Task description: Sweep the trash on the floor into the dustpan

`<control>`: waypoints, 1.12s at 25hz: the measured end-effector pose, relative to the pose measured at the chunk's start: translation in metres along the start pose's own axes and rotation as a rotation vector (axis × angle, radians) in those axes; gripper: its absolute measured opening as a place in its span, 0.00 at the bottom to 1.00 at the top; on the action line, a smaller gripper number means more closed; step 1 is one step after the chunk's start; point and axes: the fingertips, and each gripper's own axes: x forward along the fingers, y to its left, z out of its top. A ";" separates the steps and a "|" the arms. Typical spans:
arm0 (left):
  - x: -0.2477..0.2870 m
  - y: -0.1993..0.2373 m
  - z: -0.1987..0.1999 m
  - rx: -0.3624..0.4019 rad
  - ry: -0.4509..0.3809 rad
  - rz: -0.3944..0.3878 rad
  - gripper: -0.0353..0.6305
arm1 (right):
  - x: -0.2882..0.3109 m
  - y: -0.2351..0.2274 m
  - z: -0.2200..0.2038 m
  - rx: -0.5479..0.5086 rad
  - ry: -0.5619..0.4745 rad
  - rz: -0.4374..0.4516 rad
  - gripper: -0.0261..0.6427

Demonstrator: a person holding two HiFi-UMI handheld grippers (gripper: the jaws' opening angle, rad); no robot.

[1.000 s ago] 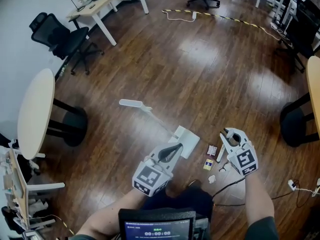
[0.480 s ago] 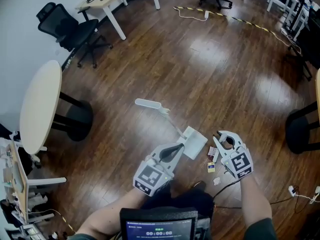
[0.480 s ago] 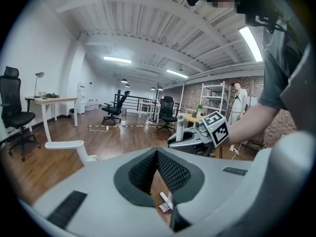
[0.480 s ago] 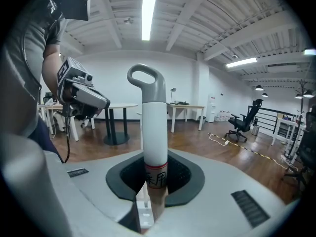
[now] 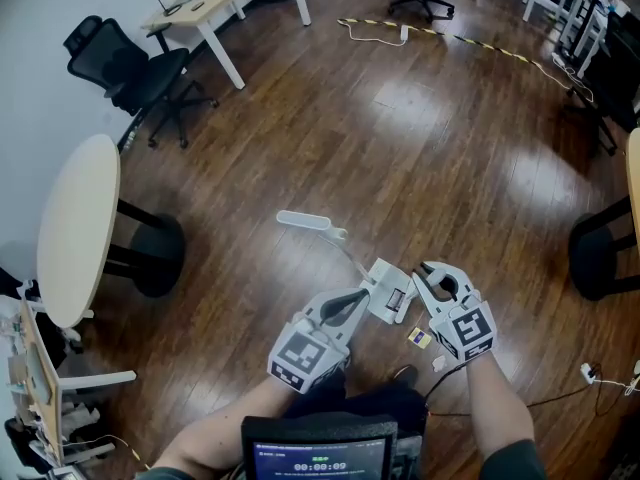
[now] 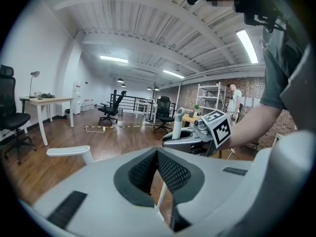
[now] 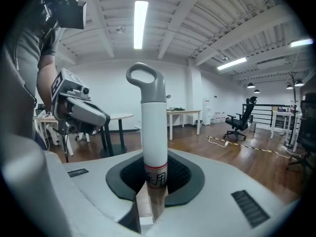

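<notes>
A white dustpan stands on the wood floor; its thin rod rises to a white grip. My left gripper is shut on that rod just above the pan. My right gripper is shut on the white broom handle, which has a grey loop on top and a red band. It sits right beside the pan's mouth, where a small scrap lies. Two loose scraps lie on the floor under the right gripper. The broom head is hidden.
A round table stands at the left and a black office chair and a desk behind it. A table edge is at the right. Cables lie at the far end and near right.
My right gripper has moved left with the broom, up to the dustpan's mouth. The pinkish scrap that lay right of the pan now sits at its mouth. The left gripper kept its hold.
</notes>
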 end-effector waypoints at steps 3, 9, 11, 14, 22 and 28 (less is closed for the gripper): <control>0.000 0.004 0.004 0.011 -0.001 -0.019 0.06 | -0.002 0.002 0.010 0.002 -0.013 -0.024 0.16; 0.000 0.003 0.021 0.036 -0.009 -0.080 0.06 | -0.028 0.000 0.025 0.008 -0.022 -0.100 0.15; 0.002 0.000 0.031 0.039 -0.016 -0.096 0.06 | -0.045 -0.004 0.036 0.027 -0.034 -0.145 0.15; 0.002 -0.009 0.051 0.026 -0.025 -0.124 0.06 | -0.076 -0.008 0.059 0.065 -0.058 -0.216 0.16; 0.006 -0.058 0.140 0.056 -0.121 -0.219 0.06 | -0.180 -0.018 0.146 0.119 -0.144 -0.428 0.16; 0.010 -0.097 0.194 0.041 -0.184 -0.240 0.06 | -0.260 -0.013 0.195 0.082 -0.183 -0.520 0.16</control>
